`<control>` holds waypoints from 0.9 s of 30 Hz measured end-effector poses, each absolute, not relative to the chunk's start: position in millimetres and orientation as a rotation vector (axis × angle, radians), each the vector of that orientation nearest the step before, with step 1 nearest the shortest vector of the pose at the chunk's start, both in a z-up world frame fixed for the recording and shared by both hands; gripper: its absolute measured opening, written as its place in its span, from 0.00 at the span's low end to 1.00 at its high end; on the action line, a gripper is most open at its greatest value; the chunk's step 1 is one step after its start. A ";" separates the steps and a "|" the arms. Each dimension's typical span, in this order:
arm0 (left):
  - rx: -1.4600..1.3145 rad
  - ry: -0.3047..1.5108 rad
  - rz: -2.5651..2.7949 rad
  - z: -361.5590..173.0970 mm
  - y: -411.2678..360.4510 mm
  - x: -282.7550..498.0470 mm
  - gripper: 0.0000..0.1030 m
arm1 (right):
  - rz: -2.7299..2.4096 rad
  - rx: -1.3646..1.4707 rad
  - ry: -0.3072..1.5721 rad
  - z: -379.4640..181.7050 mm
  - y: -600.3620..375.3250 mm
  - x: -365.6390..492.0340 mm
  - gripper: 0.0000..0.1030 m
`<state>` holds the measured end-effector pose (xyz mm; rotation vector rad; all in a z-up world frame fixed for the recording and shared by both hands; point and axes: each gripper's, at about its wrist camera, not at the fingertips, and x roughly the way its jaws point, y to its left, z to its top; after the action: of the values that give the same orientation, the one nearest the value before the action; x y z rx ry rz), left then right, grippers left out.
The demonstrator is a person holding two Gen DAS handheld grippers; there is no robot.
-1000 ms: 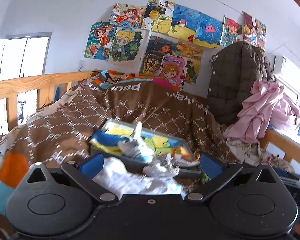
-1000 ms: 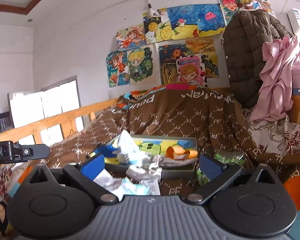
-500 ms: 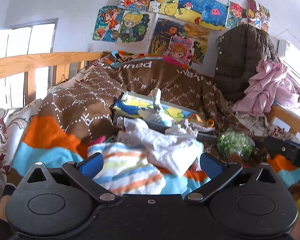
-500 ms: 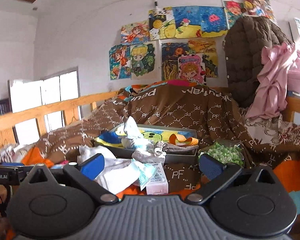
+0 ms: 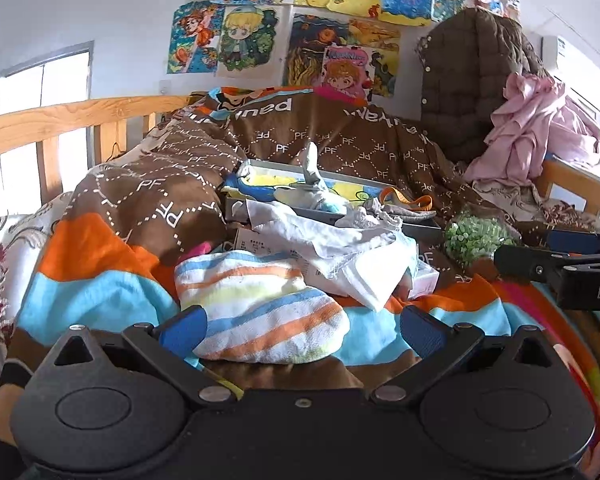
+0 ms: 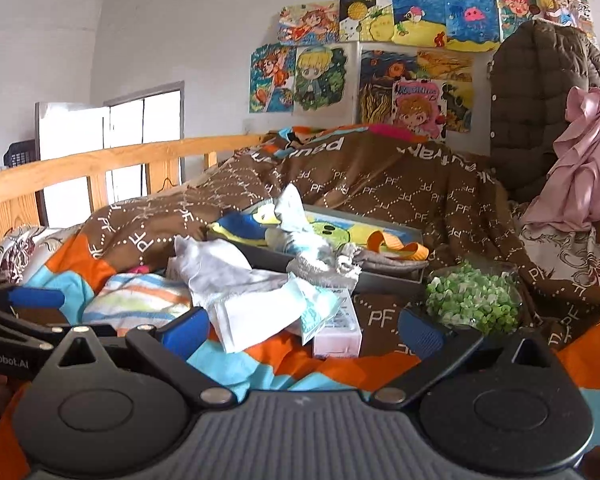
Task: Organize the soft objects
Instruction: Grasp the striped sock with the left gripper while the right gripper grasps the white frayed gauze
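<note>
A striped towel point(image 5: 260, 312) lies on the bed just ahead of my left gripper point(image 5: 302, 330), which is open and empty with the towel between its fingers' line. A white cloth point(image 5: 340, 256) lies beyond it, over a small white box. A grey tray point(image 5: 380, 220) behind holds soft toys and an orange strap. My right gripper point(image 6: 304, 330) is open and empty, a little short of the white cloth point(image 6: 240, 292) and the small box point(image 6: 336, 332). The striped towel point(image 6: 136, 300) lies to its left. The tray point(image 6: 380, 276) sits behind.
A green fluffy ball point(image 6: 472, 304) in a clear bowl sits right of the tray. The bed has a wooden rail point(image 5: 60, 128) on the left and a heaped brown blanket point(image 5: 340, 140) behind. A brown jacket point(image 5: 476, 80) and pink garment point(image 5: 540, 132) hang at right.
Both grippers have drawn back from the tray toward the near end of the bed. The striped towel, white cloth and box have come into view. Both stay open.
</note>
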<state>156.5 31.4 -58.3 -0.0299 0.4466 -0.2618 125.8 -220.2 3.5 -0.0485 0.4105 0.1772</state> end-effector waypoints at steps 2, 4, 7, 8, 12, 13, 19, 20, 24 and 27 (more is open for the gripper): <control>-0.008 0.434 -0.276 -58.6 31.0 161.0 0.99 | 0.179 -0.061 0.424 0.5 -217.3 129.3 1.00; 0.004 0.425 -0.289 -58.3 30.7 166.7 0.99 | 0.183 -0.075 0.436 -2.6 -215.5 133.4 1.00; 0.010 0.423 -0.309 -58.6 30.6 174.4 0.99 | 0.187 -0.095 0.443 -7.7 -210.1 140.7 1.00; 0.013 0.417 -0.316 -59.0 31.1 176.0 0.99 | 0.190 -0.102 0.443 -9.2 -207.9 143.5 1.00; 0.055 0.391 -0.330 -62.9 32.9 180.1 0.99 | 0.210 -0.145 0.449 -17.3 -197.6 154.6 1.00; 0.069 0.391 -0.328 -64.5 33.4 182.2 0.99 | 0.215 -0.151 0.453 -19.3 -195.7 157.6 1.00; 0.058 0.458 -0.314 -74.2 42.1 202.9 0.99 | 0.236 -0.168 0.489 -35.3 -188.0 183.7 1.00; 0.055 0.474 -0.312 -76.3 43.1 207.1 0.99 | 0.240 -0.175 0.488 -37.0 -187.3 187.1 1.00; 0.052 0.501 -0.297 -82.2 43.5 216.9 0.99 | 0.261 -0.206 0.477 -42.7 -182.3 197.1 1.00; 0.058 0.507 -0.295 -85.7 41.6 222.1 0.99 | 0.274 -0.253 0.462 -48.1 -176.2 203.4 1.00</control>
<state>222.1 41.6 -85.7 0.0582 0.5065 -0.2947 203.4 -176.2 -48.1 -0.2527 0.4620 0.2738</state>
